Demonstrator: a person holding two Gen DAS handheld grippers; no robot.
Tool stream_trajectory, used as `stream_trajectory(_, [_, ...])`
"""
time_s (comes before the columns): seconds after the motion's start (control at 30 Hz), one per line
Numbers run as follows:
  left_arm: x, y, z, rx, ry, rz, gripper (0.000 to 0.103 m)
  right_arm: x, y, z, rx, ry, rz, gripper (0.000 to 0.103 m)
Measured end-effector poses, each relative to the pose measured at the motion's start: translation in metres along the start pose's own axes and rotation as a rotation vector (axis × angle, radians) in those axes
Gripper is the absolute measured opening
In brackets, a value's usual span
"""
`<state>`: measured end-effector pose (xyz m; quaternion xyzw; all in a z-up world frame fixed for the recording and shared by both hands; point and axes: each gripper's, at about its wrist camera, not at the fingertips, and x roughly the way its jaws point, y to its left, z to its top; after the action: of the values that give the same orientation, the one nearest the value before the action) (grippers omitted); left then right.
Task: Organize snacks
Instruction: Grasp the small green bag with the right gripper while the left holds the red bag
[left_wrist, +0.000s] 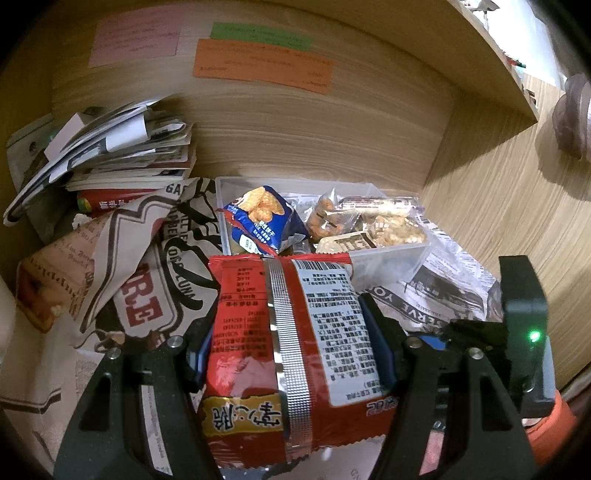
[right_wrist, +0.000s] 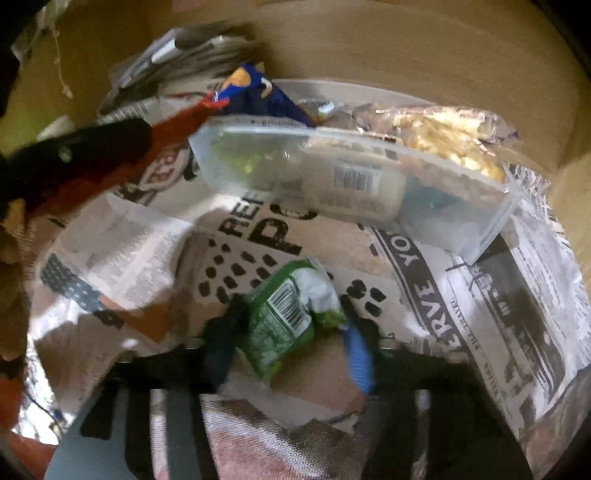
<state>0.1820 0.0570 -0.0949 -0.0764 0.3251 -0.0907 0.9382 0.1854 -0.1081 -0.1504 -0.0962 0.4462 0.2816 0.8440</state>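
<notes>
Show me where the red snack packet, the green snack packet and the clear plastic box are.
red snack packet (left_wrist: 288, 350), left wrist view, silver back seam
green snack packet (right_wrist: 284, 325), right wrist view, near barcode
clear plastic box (right_wrist: 480, 229), right wrist view, front wall

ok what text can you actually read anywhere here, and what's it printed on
"SERVE YO": printed paper liner, cut off by the frame.
"PO", under letters that look like "REF": same liner.
"2012": red snack packet held in the left gripper, upside down.
Chinese print on the red packet and blue packet: too small to read.
Sticky notes on the shelf wall: blurred.
Barcodes on the green packet in the right gripper and in the clear container: unreadable.
</notes>
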Motion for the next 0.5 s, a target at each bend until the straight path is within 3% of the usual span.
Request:
stream_trajectory(0.17, [0.000,0.000,0.003,0.000,-0.009,-0.005,0.068,-0.011,-0.003,0.005,-0.011,-0.047,-0.018,0.027])
stream_trajectory(0.5, [-0.005,-0.006,0.022,0.010,-0.066,-0.014,0.068,-0.043,-0.011,0.034,0.005,-0.173,-0.047,0.027])
